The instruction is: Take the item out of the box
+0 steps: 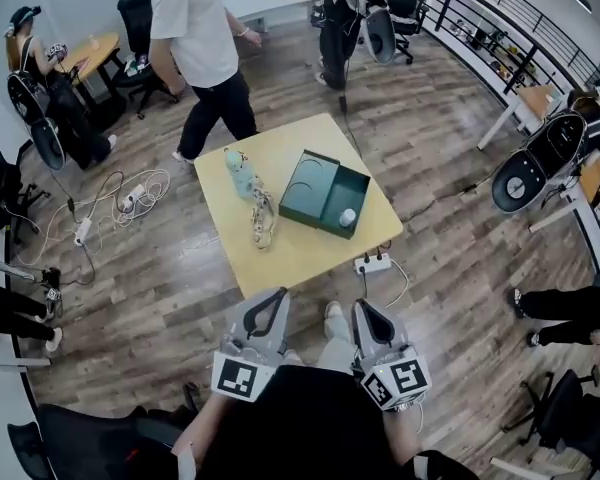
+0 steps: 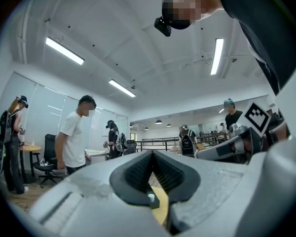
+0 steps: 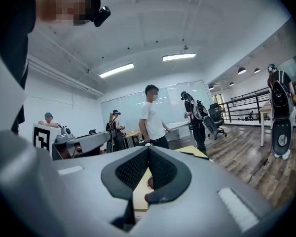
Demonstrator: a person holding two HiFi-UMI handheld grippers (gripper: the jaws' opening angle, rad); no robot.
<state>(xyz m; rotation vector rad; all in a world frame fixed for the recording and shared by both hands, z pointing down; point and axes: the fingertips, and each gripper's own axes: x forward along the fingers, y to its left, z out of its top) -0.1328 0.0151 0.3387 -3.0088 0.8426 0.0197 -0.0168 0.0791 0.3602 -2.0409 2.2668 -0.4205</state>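
Just white item inside green box.

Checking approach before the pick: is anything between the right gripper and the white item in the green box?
Nothing visible. The right gripper, shut, is short of the table; only bare tabletop and the open box's wall lie before the white item. The bottle stands left of the box.

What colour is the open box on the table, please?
The box is dark green, clearest in the head view.
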